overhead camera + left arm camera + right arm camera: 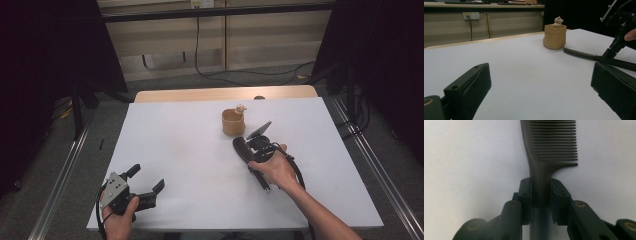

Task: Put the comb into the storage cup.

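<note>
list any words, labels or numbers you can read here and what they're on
No readable text anywhere.
Comb: no brand or marking to see.
Tan cup with the small figure: plain, no print.
Wall socket plate: a small yellow sticker, too small and blurred to read.
White table: unmarked.

A lab recording bay: black curtains (45,75) and metal rails (57,180) flank the white table (185,150), cables (240,74) behind it.
</note>
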Motion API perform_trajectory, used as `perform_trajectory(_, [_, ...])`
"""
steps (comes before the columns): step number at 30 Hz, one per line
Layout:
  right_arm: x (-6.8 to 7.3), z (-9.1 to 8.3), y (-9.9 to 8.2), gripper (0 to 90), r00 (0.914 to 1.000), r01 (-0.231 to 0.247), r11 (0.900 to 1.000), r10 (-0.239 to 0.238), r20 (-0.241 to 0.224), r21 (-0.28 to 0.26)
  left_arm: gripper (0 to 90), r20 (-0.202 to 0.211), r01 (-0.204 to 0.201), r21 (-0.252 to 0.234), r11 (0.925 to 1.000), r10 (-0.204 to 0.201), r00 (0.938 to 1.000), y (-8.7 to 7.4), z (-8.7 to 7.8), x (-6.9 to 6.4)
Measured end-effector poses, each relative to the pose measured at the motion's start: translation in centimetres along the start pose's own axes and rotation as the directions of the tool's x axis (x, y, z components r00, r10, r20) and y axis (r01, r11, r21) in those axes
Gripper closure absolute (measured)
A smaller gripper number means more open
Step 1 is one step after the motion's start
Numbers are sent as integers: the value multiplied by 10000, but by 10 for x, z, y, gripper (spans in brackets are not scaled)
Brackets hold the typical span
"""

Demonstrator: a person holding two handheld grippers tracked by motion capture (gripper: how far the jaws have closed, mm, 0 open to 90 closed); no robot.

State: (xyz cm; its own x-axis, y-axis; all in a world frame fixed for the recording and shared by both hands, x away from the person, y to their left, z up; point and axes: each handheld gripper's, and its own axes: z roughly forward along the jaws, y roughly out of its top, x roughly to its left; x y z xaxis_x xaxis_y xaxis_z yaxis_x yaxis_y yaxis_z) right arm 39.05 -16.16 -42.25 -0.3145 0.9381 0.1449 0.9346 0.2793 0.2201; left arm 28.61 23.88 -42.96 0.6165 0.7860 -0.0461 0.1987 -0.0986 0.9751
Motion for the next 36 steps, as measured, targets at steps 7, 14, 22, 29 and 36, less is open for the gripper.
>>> perform_trajectory(7, [-3,-1,-1,731,9998,24,10000,-25,-222,-62,30,-59,54,-23,10000,-54,10000,-1,0,1])
perform_trajectory(14, [-8,-2,-2,731,9983,30,9998,-40,-573,-173,30,-19,41,39,10000,-41,10000,-1,0,1])
perform_trajectory(22, [-12,-9,-8,732,9957,6,9985,-58,-926,-551,30,-16,39,53,10000,-39,10000,-1,0,1])
perform_trajectory(29, [-18,-18,-17,732,9928,-108,9958,-2,-1195,-912,30,-41,29,71,10000,-28,10000,-2,1,1])
perform_trajectory(36, [-22,-25,-26,731,9910,-27,9899,-163,-1327,-1418,29,-63,35,96,9999,-35,10000,-2,1,1])
